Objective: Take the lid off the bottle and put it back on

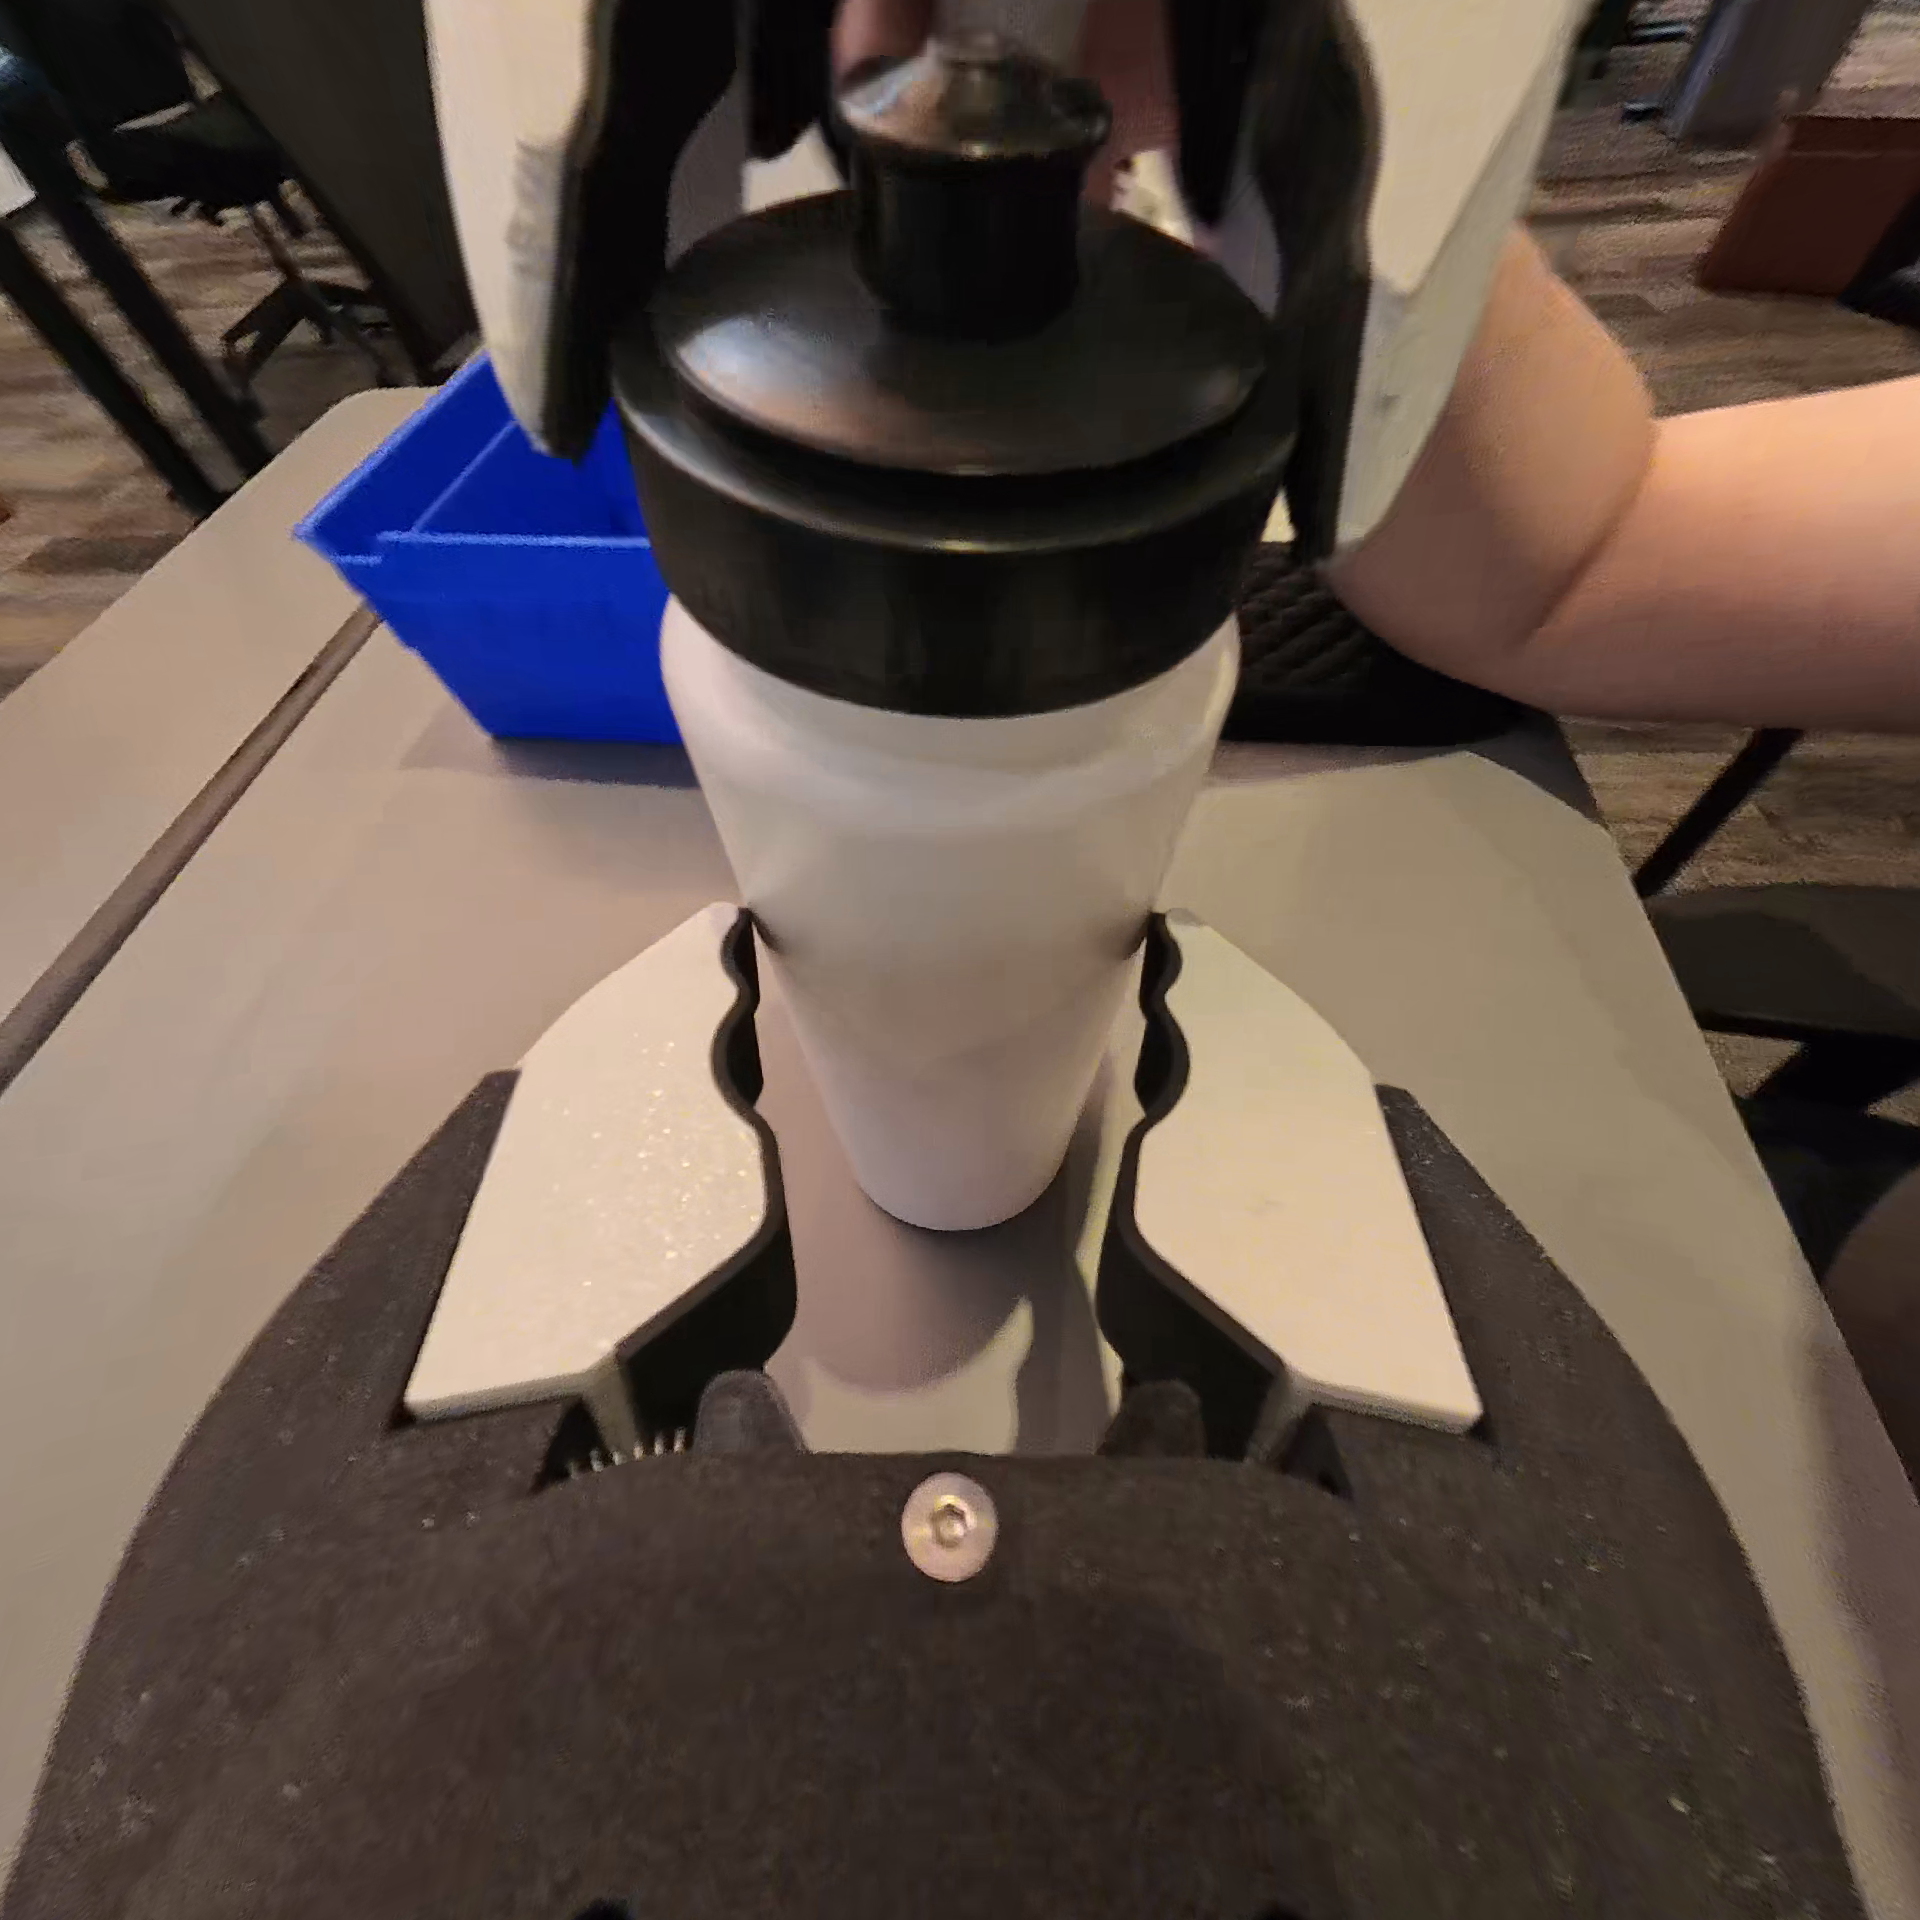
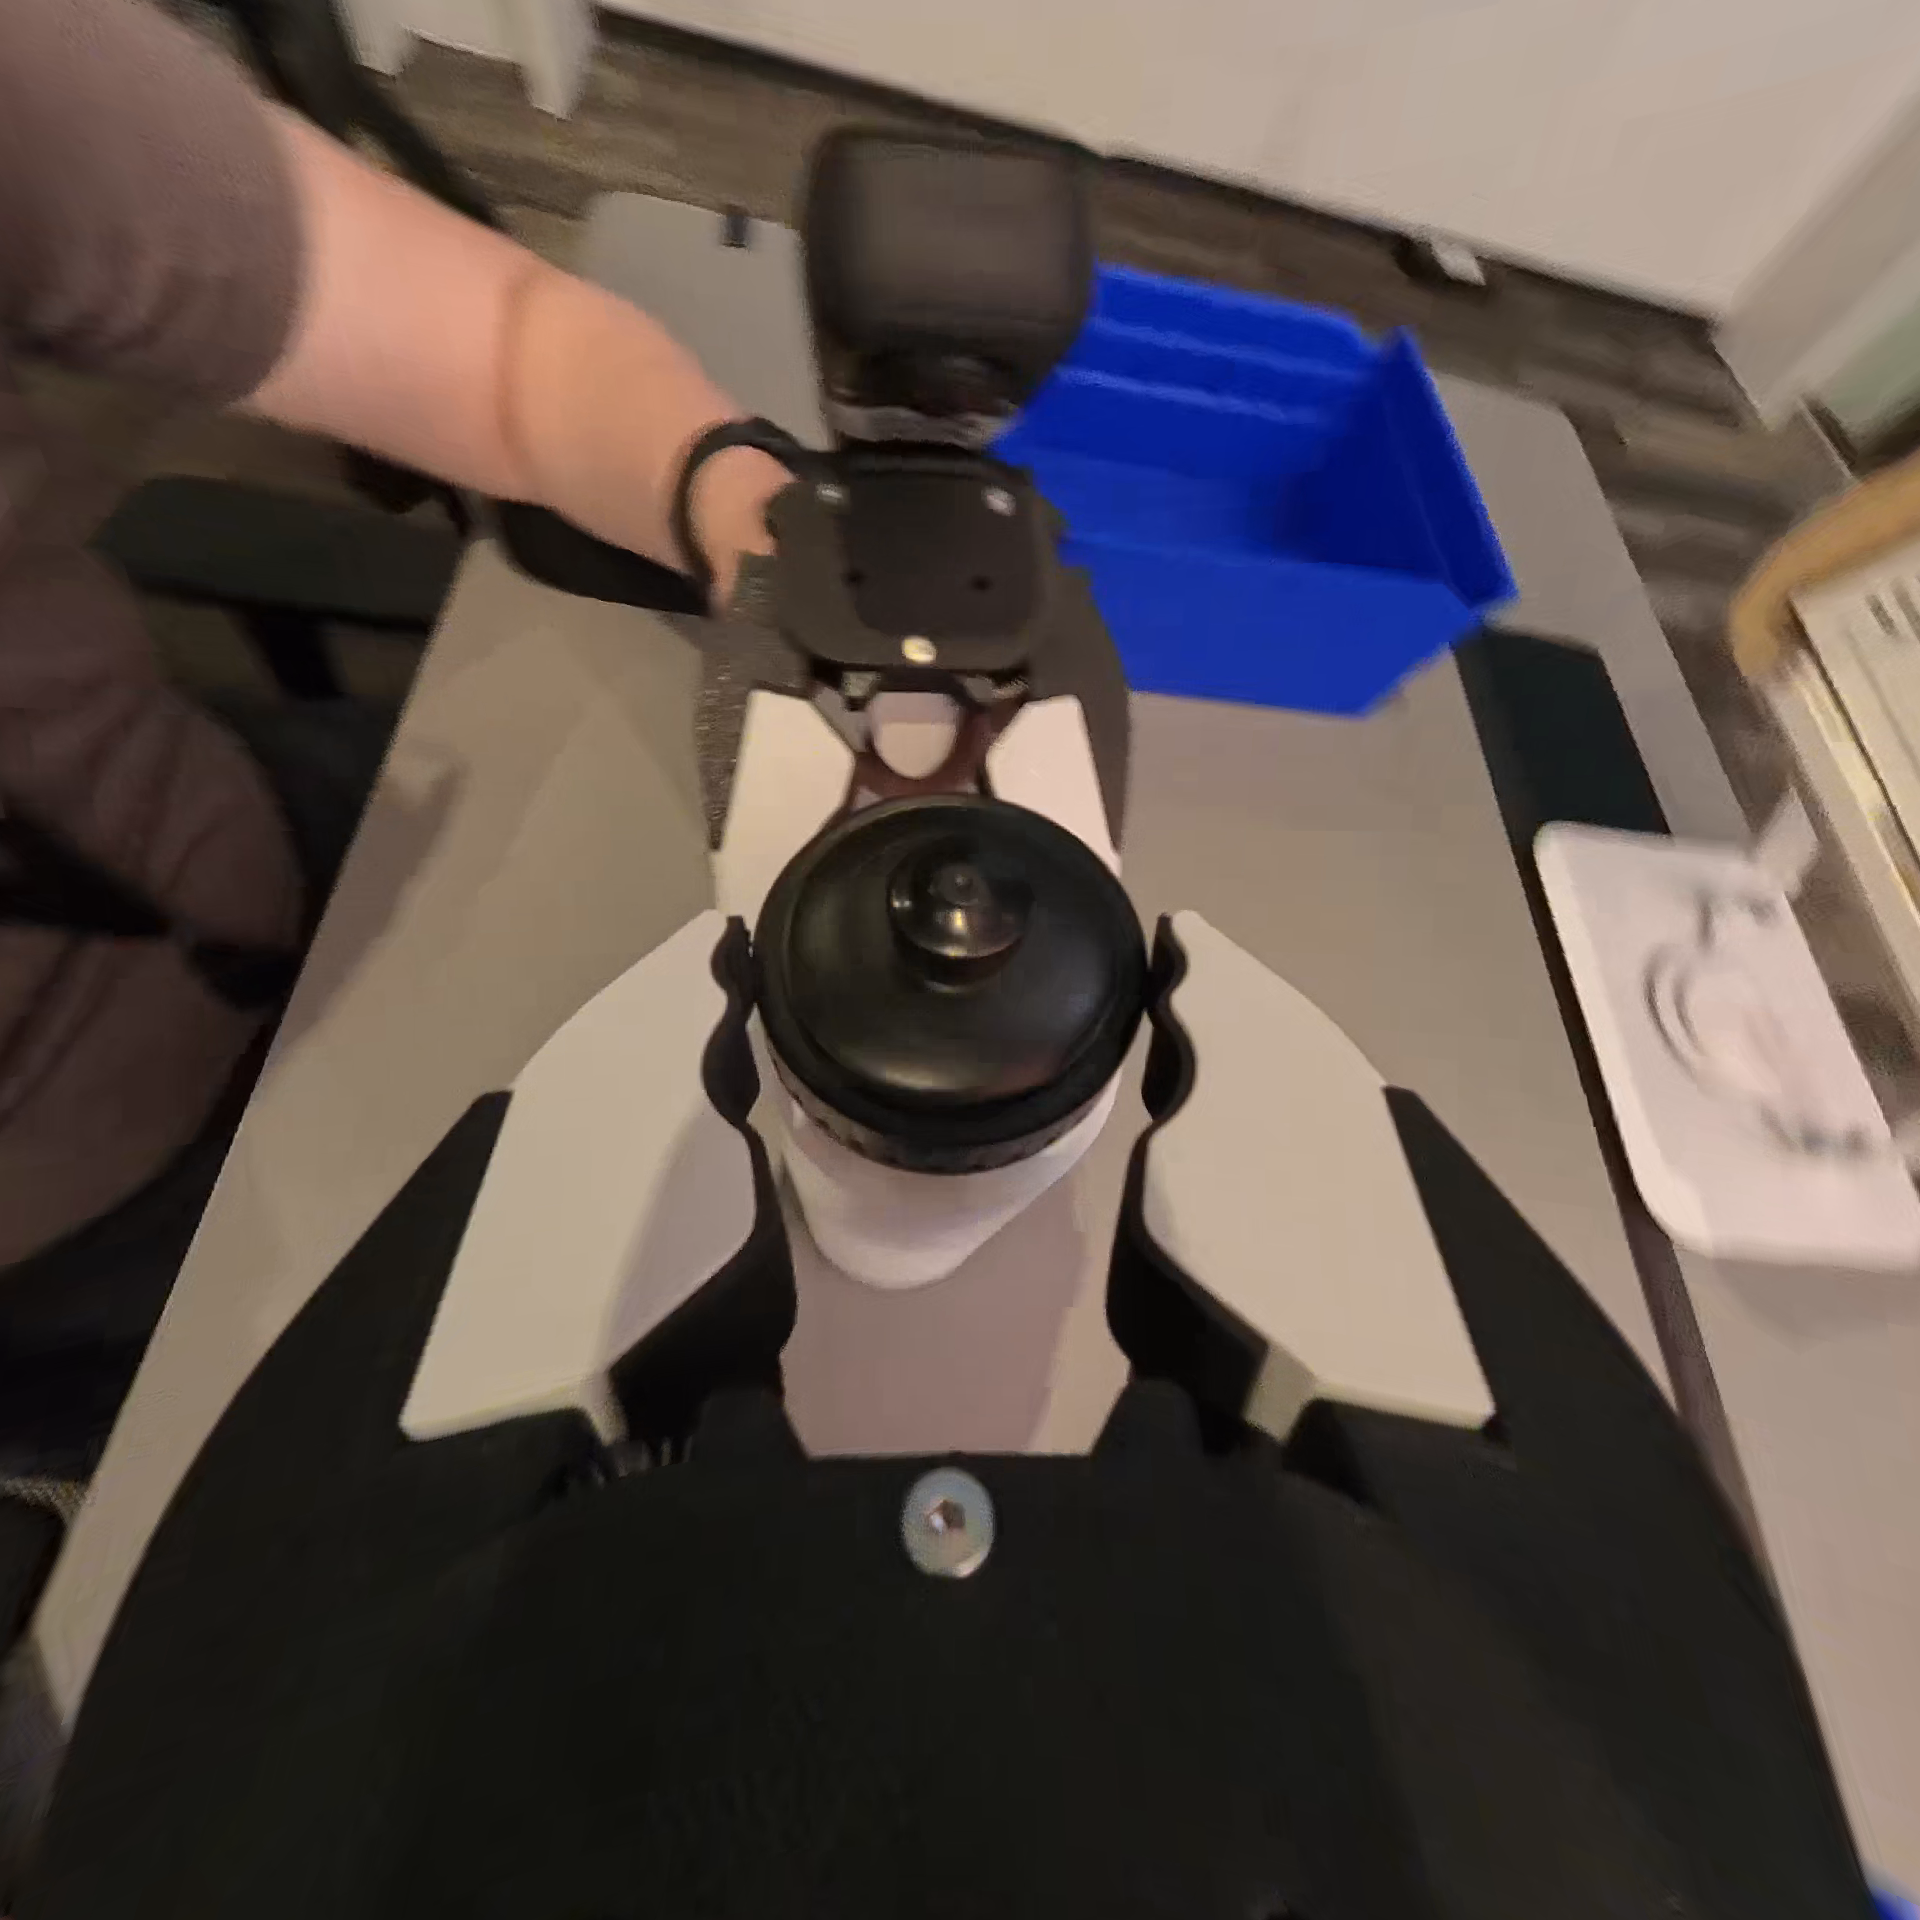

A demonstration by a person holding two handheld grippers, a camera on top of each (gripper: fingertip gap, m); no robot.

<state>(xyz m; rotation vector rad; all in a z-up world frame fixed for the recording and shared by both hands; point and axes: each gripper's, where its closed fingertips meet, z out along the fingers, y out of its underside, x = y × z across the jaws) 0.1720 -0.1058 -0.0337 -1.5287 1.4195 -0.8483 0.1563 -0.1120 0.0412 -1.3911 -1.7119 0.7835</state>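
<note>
The white bottle [image 1: 935,935] is standing upright on the grey desk [image 1: 312,935], with the blue bin [image 1: 499,582] just beyond it at about ten o'clock in the left wrist view. The left gripper [image 1: 951,935] is pinching the bottle's body partway up, its fingers pressing into both sides. The right gripper [image 2: 951,966] is reaching down from above, its fingers closing against the black lid's [image 2: 951,987] rim at three and nine o'clock.

The bottle looks like light, squeezable plastic, so I judge it will dent under a hard pinch. The lid seems stiff and smooth on top; its wide rim is the best place to grip for twisting, not the narrow spout [image 2: 956,914]. No brand or readable writing is showing on the bottle or lid.
</note>
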